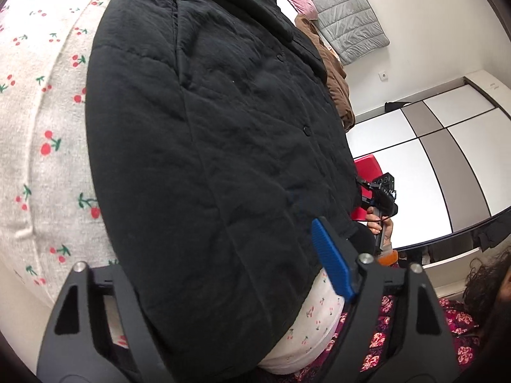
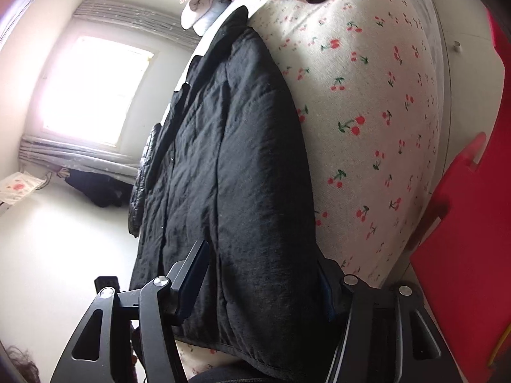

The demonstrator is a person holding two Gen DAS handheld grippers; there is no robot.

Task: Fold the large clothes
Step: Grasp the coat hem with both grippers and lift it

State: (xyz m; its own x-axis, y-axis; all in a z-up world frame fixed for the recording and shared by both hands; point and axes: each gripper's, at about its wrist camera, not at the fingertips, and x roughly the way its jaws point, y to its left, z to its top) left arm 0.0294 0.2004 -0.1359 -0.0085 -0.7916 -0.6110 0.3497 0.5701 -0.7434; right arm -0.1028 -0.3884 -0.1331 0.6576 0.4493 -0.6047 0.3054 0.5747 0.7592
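- Left wrist view: a black quilted jacket (image 1: 207, 134) lies spread on the bed (image 1: 41, 121), on a sheet printed with cherries. Its front is buttoned, and its hem reaches the near edge of the mattress.
- Left wrist view: the left gripper (image 1: 220, 274) straddles the hem. The blue pad (image 1: 332, 257) on one finger stands clear of the cloth; the other finger is hidden behind the jacket. Whether the pads pinch the fabric cannot be told.
- Left wrist view: a hand (image 1: 381, 223) carries the other gripper at the jacket's far side. Brown clothes (image 1: 335, 73) are heaped farther up the bed.
- Right wrist view: the same jacket (image 2: 230, 166) runs lengthwise along the bed (image 2: 367, 102), with a sleeve hanging off the window side.
- Right wrist view: the right gripper (image 2: 262, 271) has the hem between its fingers, jaws partly apart. A firm grip cannot be confirmed.
- Progress, as judged: the jacket seems laid flat only. No fold of the body is visible; the sleeves and the main folds appear to remain.
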